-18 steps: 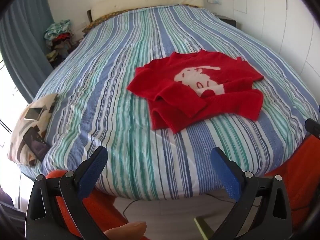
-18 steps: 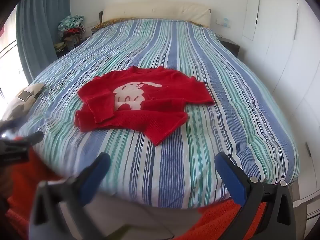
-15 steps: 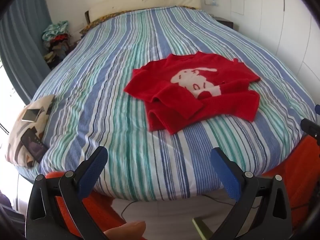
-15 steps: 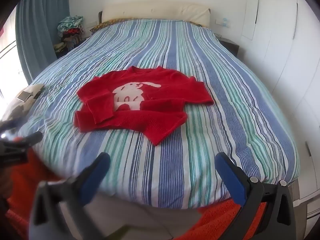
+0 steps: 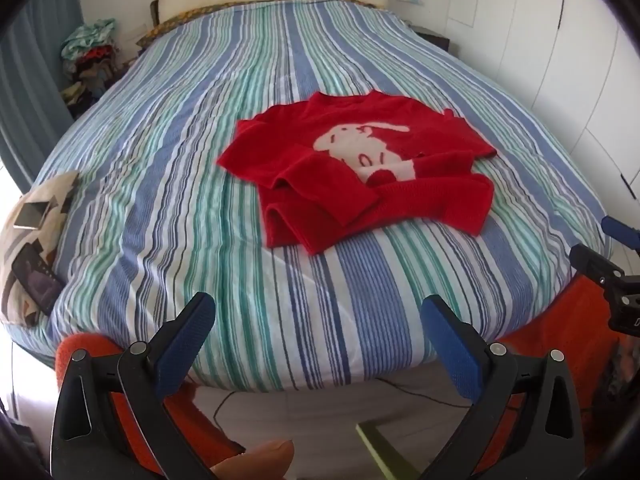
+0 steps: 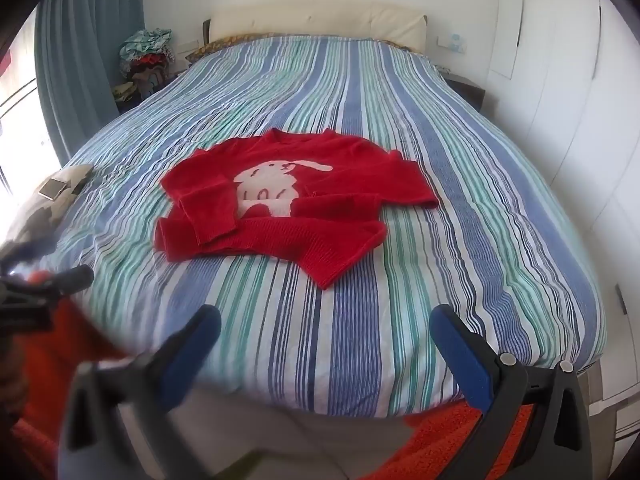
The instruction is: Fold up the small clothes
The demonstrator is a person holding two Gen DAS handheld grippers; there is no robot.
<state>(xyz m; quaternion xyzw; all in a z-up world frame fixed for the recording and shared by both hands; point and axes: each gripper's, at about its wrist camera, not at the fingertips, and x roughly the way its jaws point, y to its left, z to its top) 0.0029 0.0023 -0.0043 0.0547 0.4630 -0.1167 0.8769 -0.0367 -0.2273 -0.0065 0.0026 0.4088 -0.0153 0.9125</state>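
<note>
A small red sweater (image 5: 352,176) with a pale animal figure lies on the striped bed (image 5: 168,184), both sleeves folded in over the front. It also shows in the right wrist view (image 6: 288,200). My left gripper (image 5: 316,312) is open and empty, held near the foot of the bed, short of the sweater. My right gripper (image 6: 326,320) is open and empty, likewise near the foot edge. The right gripper's body shows at the right edge of the left wrist view (image 5: 608,264).
A patterned cushion (image 5: 36,232) with a phone on it lies at the bed's left edge. A pile of clothes (image 5: 88,60) stands at the back left by a blue curtain. White wardrobe doors (image 6: 580,100) line the right side. An orange rug (image 6: 452,440) lies below.
Both grippers have drifted slightly; the sweater sits a little lower and more central in the left wrist view. The sweater itself has not moved.
</note>
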